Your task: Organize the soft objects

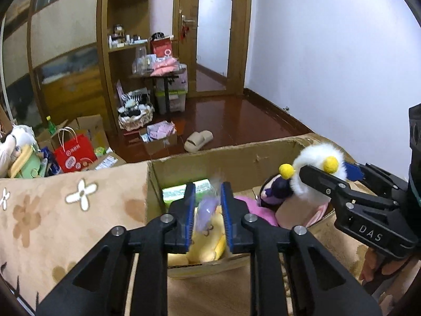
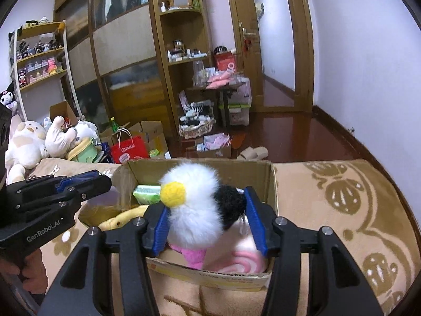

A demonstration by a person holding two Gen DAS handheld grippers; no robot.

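Observation:
An open cardboard box (image 1: 236, 155) (image 2: 272, 181) sits on a beige patterned blanket. My right gripper (image 2: 206, 221) is shut on a white fluffy plush with yellow and black pompoms (image 2: 194, 205), held over the box; it also shows in the left wrist view (image 1: 315, 173). My left gripper (image 1: 208, 210) is over the box with a small purple soft toy (image 1: 206, 213), blurred, between its blue pads; whether they grip it is unclear. Inside the box lie a yellow plush (image 1: 208, 250), a pink plush (image 2: 236, 260) and a green pack (image 2: 147, 193).
The beige blanket (image 2: 342, 210) surrounds the box. Large white plush toys (image 2: 31, 142) lie at the left. A red bag (image 2: 130, 150), cartons, a slipper (image 1: 198, 139) and shelves (image 2: 181, 52) stand on the floor beyond.

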